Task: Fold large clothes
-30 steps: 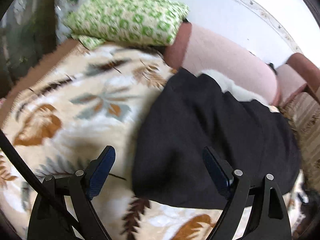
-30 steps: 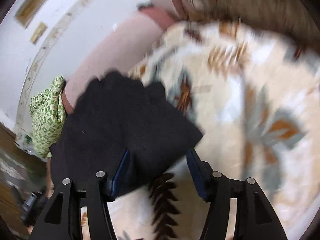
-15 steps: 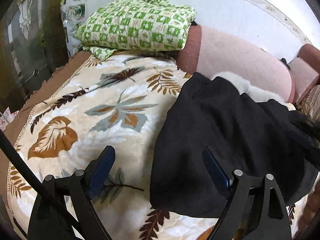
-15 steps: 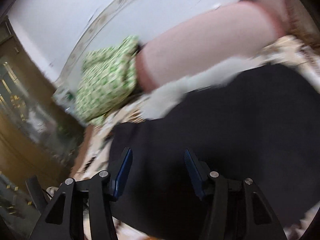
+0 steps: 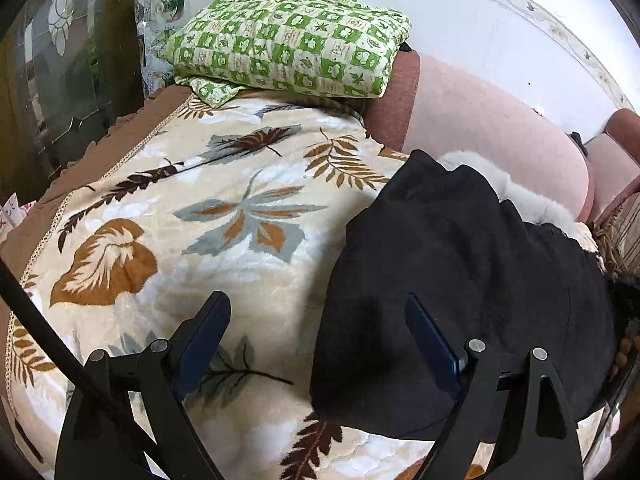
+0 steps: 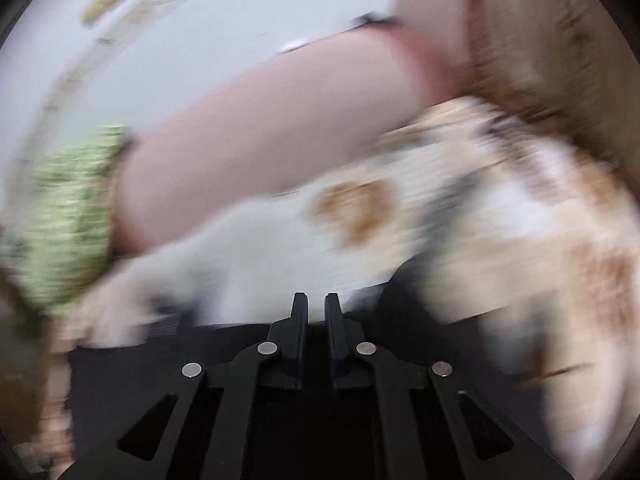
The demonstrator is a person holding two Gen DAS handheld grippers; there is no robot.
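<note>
A large black garment (image 5: pixel 460 280) with a pale furry collar (image 5: pixel 524 196) lies folded on a leaf-patterned blanket (image 5: pixel 200 208). My left gripper (image 5: pixel 316 328) is open and empty, hovering over the garment's left edge. In the right wrist view, which is blurred, my right gripper (image 6: pixel 316 308) has its fingers nearly together above black cloth (image 6: pixel 160 352); the furry collar (image 6: pixel 240 248) shows just beyond. Whether cloth sits between the fingers is not visible.
A folded green checked quilt (image 5: pixel 288 40) sits at the back on a pink bolster (image 5: pixel 492 136) against the white wall. A dark glass cabinet (image 5: pixel 60 60) stands left of the bed. A striped cushion (image 5: pixel 628 232) is at the far right.
My right gripper has shut from open and swung across the garment toward the collar side. My left gripper has drawn back slightly and stays open.
</note>
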